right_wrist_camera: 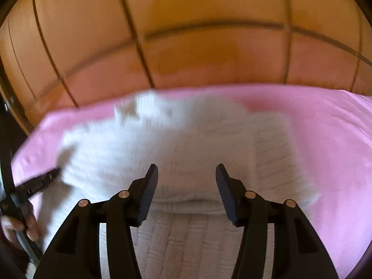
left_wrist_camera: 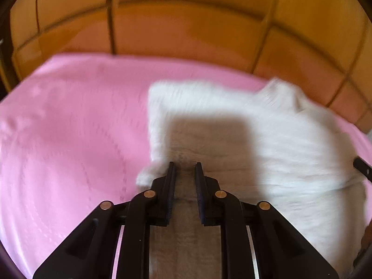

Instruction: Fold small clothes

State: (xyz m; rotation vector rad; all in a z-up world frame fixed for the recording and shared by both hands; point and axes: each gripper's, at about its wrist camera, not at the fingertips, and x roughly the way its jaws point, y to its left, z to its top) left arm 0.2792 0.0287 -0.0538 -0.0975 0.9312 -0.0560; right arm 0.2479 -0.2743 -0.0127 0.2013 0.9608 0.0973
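A small white knitted garment point(left_wrist_camera: 232, 134) lies on a pink sheet point(left_wrist_camera: 69, 127); it also shows in the right wrist view point(right_wrist_camera: 162, 144). My left gripper point(left_wrist_camera: 184, 165) hovers over the garment's left part, its jaws a narrow gap apart with nothing between them. My right gripper point(right_wrist_camera: 187, 169) is wide open over the garment's near middle, above a folded hem ridge. The left gripper's finger point(right_wrist_camera: 44, 181) shows at the left edge of the right view, by the garment's left side. Both views are blurred by motion.
The pink sheet point(right_wrist_camera: 325, 139) covers a bed. Behind it stand orange-brown wooden panels point(left_wrist_camera: 186, 23), also in the right view point(right_wrist_camera: 209, 34). A hand point(right_wrist_camera: 16, 227) grips the left tool's handle.
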